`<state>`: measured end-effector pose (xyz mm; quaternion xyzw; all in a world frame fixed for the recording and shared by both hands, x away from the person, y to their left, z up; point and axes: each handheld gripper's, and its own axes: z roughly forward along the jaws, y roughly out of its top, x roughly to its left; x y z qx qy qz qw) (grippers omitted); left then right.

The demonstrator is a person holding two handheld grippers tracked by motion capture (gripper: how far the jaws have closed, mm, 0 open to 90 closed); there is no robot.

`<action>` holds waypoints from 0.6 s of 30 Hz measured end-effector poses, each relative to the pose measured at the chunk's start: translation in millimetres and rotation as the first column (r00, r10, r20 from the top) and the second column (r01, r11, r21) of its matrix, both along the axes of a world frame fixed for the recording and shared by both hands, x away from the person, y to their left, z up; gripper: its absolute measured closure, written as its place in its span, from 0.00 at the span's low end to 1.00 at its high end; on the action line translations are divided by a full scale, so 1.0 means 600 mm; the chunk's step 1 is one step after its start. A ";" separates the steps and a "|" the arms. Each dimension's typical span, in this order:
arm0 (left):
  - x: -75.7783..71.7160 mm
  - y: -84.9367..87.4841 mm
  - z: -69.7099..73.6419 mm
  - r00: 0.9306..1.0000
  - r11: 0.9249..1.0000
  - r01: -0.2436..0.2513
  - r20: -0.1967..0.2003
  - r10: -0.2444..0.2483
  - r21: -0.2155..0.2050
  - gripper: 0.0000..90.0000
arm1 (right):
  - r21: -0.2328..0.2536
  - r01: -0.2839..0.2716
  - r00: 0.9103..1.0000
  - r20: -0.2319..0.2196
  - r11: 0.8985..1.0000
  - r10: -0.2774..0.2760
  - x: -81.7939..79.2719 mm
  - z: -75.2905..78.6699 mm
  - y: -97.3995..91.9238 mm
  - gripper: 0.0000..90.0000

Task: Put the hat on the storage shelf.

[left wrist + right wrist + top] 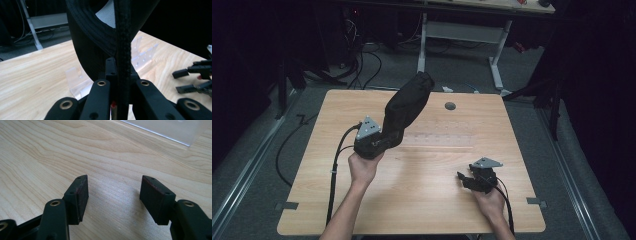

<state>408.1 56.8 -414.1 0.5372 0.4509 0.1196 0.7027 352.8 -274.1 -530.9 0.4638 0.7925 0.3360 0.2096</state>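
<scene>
Gripping a black shoe (404, 107) by its edge in the left gripper (384, 134), lifted above the tabletop's (422, 200) middle. Resting the right gripper (466, 179), jaws wide and empty, near the right edge.

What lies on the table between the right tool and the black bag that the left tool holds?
In the high view, a clear plastic rack lies on the wooden table between the right tool and the black bag; otherwise bare wood.
</scene>
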 end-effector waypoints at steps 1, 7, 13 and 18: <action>0.005 -0.002 -0.001 1.000 1.000 -0.006 0.002 0.006 0.001 0.96 | 0.000 0.000 1.000 0.000 1.000 0.000 0.000 0.000 0.000 0.45; 0.026 -0.011 -0.004 1.000 1.000 -0.018 0.020 0.018 -0.004 0.96 | 0.000 0.000 1.000 0.000 1.000 0.000 0.000 0.000 0.000 0.44; 0.045 -0.024 -0.009 0.999 1.000 -0.029 0.028 0.029 -0.009 0.96 | 0.001 0.001 1.000 -0.001 1.000 -0.001 0.000 0.000 0.000 0.44; 0.059 -0.033 -0.018 0.998 0.999 -0.042 0.040 0.043 -0.007 0.96 | 0.000 0.000 1.000 0.000 1.000 0.000 -0.001 0.000 0.000 0.44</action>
